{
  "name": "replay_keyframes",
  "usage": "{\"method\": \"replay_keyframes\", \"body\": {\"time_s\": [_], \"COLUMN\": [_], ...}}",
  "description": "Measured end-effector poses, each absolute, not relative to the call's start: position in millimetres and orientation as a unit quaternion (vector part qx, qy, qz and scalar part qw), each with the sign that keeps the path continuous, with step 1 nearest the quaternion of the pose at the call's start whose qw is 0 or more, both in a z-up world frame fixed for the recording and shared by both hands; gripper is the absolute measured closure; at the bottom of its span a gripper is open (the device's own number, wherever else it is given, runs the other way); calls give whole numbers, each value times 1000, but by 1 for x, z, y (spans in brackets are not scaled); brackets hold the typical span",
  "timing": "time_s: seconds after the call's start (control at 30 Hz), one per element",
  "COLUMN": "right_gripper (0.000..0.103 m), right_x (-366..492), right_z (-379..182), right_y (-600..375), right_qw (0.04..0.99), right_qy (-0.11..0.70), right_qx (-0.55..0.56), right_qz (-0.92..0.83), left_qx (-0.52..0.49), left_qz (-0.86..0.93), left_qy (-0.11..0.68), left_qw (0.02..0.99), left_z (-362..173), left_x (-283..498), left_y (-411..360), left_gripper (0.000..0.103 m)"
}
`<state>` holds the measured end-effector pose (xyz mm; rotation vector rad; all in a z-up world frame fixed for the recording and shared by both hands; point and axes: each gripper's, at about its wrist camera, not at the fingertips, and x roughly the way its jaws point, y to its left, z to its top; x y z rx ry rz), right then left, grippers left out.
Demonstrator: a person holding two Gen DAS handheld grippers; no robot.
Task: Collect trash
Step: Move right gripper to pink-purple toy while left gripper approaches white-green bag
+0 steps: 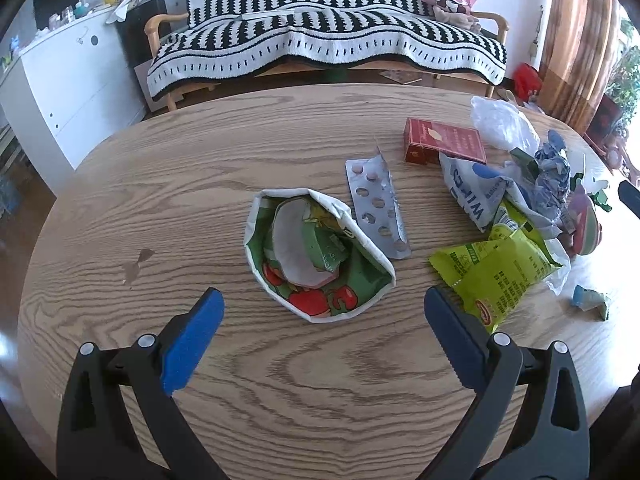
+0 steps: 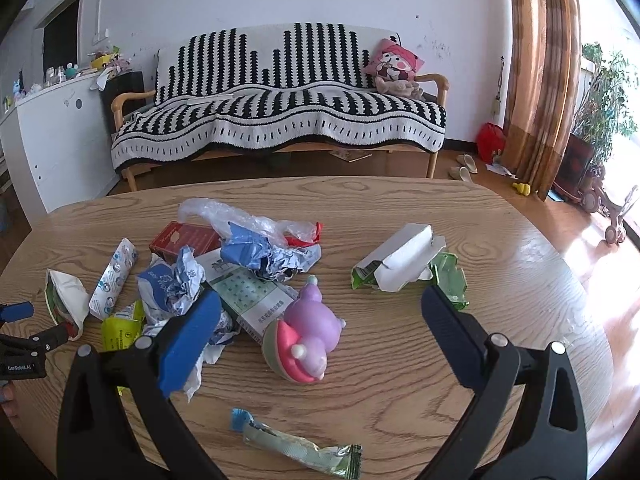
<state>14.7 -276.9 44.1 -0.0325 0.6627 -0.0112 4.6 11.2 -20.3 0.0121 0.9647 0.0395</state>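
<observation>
Trash lies scattered on a wooden oval table [image 1: 280, 380]. My left gripper [image 1: 324, 308] stands open just short of a crumpled green and red paper carton [image 1: 316, 252], with nothing between its fingers. Beside the carton lie a silver pill blister [image 1: 378, 206], a red box [image 1: 444, 142], a yellow-green wrapper [image 1: 500, 272] and a clear plastic bag [image 1: 502, 122]. My right gripper [image 2: 320, 312] is open above a purple and pink toy [image 2: 308, 340]. Around it lie crumpled blue-white paper [image 2: 260, 254], a white and green torn carton [image 2: 400, 260] and a green sachet [image 2: 296, 446].
A sofa [image 2: 280, 120] under a black and white striped blanket stands beyond the table. A white cabinet [image 2: 52, 140] is at the left, curtains [image 2: 540, 80] and plants at the right. The left gripper's body [image 2: 20, 344] shows at the left edge of the right wrist view.
</observation>
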Motion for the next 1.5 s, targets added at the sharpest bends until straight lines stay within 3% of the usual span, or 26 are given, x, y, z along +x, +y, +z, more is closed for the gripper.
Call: {"method": "replay_keyframes", "body": {"time_s": [0.63,1.07,1.5], "right_gripper": [6,6,6], "right_x": [18,26,27], "right_z": [43,31,30], "right_y": [-308,-324,-327], "right_qw": [949,917,918], "right_qy": [305,375,372], "right_qx": [72,134,135], "right_qz": [-19,-20,-22], "left_qx": [6,10,-5], "left_qz": [28,20,12], "left_qy": [449,476,457], "left_qw": [893,879,890], "left_z": [-7,-13,-15], "left_x": [3,6,7], "left_y": [22,16,19], "left_gripper": [5,5,5]}}
